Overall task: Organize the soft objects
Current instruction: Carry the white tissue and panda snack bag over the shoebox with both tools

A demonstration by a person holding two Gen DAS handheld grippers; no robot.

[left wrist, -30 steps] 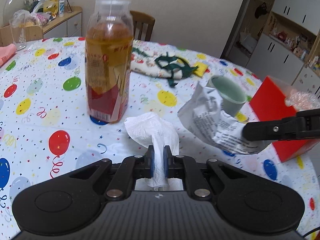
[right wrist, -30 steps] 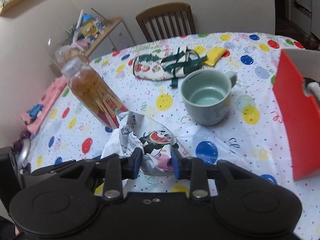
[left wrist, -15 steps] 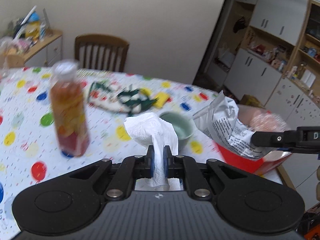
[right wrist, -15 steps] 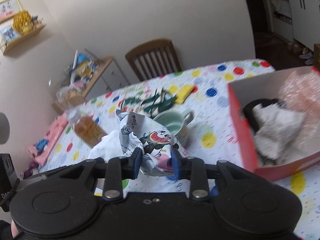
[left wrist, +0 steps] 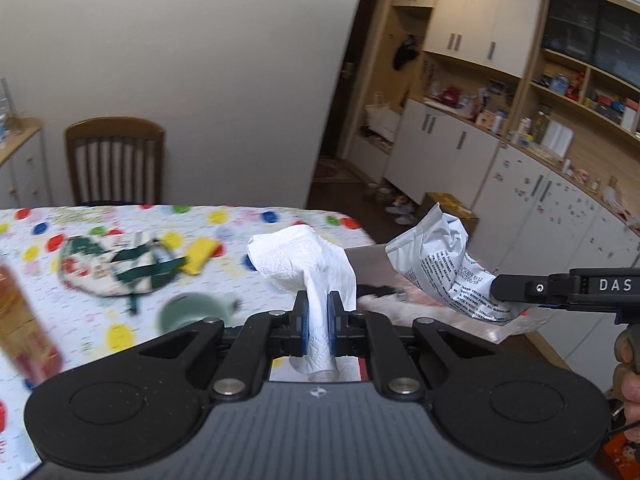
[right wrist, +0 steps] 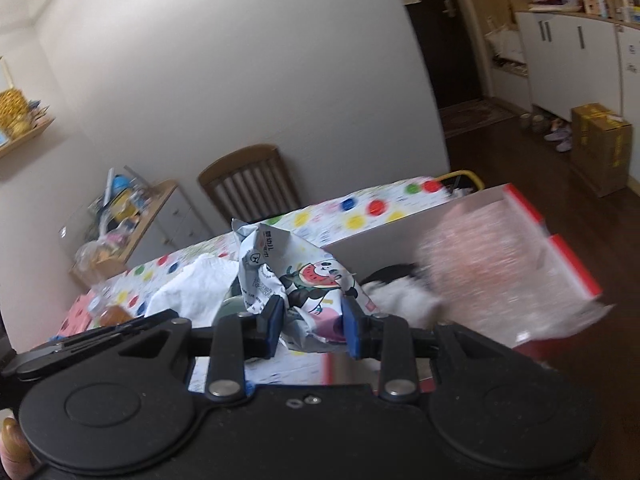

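Observation:
My left gripper [left wrist: 318, 322] is shut on a white paper tissue [left wrist: 304, 264] and holds it in the air above the table. My right gripper [right wrist: 310, 326] is shut on a crumpled printed wrapper [right wrist: 296, 276], which also shows in the left wrist view [left wrist: 444, 268]. Both are raised near a red box [right wrist: 572, 256] at the table's right edge. The box holds pink bubble wrap [right wrist: 480, 256] and a black and white fluffy item [right wrist: 396, 292]. The tissue also shows in the right wrist view [right wrist: 192, 284].
On the balloon-print tablecloth [left wrist: 240, 220] lie a patterned cloth pouch with green ribbons [left wrist: 120, 268], a yellow item [left wrist: 198, 254], a pale green mug [left wrist: 188, 312] and a tea bottle [left wrist: 20, 320]. A wooden chair [left wrist: 116, 160] stands behind the table. Cabinets stand at the right.
Both grippers have risen and swung right toward the red box, carrying the tissue and the wrapper. The bottle and mug have slid to the left and lower in view.

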